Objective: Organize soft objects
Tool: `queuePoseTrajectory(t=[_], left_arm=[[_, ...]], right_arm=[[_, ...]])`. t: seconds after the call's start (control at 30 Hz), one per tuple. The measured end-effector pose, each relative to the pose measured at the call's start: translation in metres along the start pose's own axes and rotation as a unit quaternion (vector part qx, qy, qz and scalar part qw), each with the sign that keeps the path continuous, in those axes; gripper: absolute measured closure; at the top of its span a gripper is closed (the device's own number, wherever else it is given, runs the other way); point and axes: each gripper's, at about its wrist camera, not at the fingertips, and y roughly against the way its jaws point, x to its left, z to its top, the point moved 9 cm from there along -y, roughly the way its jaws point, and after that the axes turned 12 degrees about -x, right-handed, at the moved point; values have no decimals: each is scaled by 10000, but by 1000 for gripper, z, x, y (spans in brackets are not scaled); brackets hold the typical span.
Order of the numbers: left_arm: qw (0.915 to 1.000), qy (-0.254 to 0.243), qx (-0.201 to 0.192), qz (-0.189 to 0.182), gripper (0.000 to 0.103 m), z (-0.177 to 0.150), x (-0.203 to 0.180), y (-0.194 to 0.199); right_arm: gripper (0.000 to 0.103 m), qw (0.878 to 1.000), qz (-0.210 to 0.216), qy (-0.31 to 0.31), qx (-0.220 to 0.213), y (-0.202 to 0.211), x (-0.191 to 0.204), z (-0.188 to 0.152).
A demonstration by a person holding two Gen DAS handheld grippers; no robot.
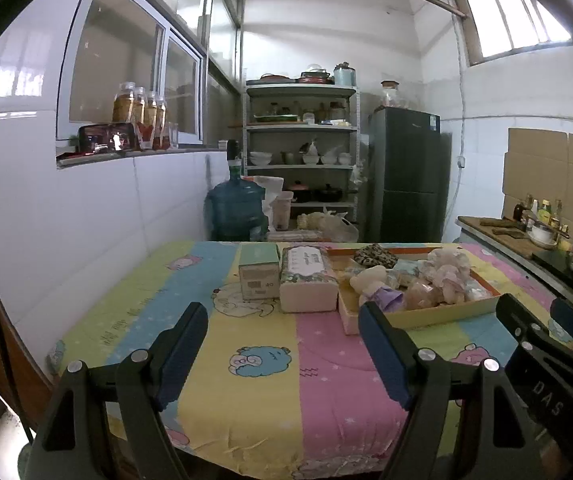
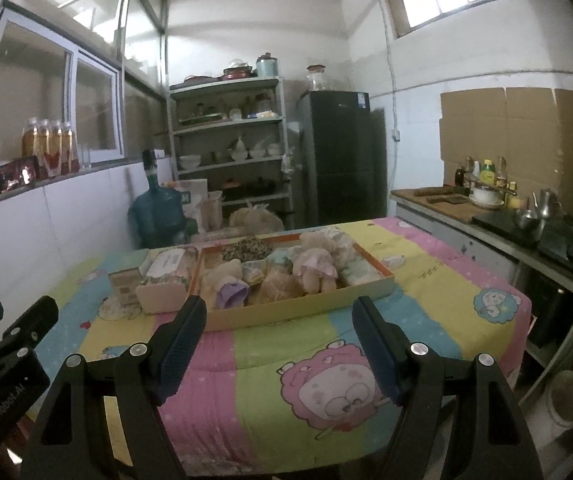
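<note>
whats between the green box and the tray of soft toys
A floral tissue pack sits between the green box and the tray, clearest in the left wrist view.

Support: a table (image 1: 246,400) covered by a striped cartoon-print cloth (image 2: 270,400) in blue, yellow, pink and green bands.
Landmark: a shallow cardboard tray (image 2: 306,310), orange along its rim, sitting on the cloth toward the far half of the table.
Tray contents: a heap of soft toys (image 2: 310,268) and small cloth pieces.
Left of the tray: a soft tissue pack (image 1: 306,280), just beside its left wall, possibly touching.
Further left of the tray: a small pale-green box (image 1: 258,270), just beside the tissue pack.
Nearer than the tray: bare cloth.
</note>
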Motion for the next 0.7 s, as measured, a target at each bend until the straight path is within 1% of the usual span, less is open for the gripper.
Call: queuePoseTrajectory(t=[0.23,0.5,0.7], left_arm=[[10000,13,27,-82,25,-3,-1,2],[10000,48,58,-3,25,-6,5,1],[10000,82,48,29,25,-7,9,2]], right_arm=[[26,10000,6,31,-38,0,0,0],[26,9998,58,154,-100,2,10,-1],[26,9997,67,181,-168,7,10,0]])
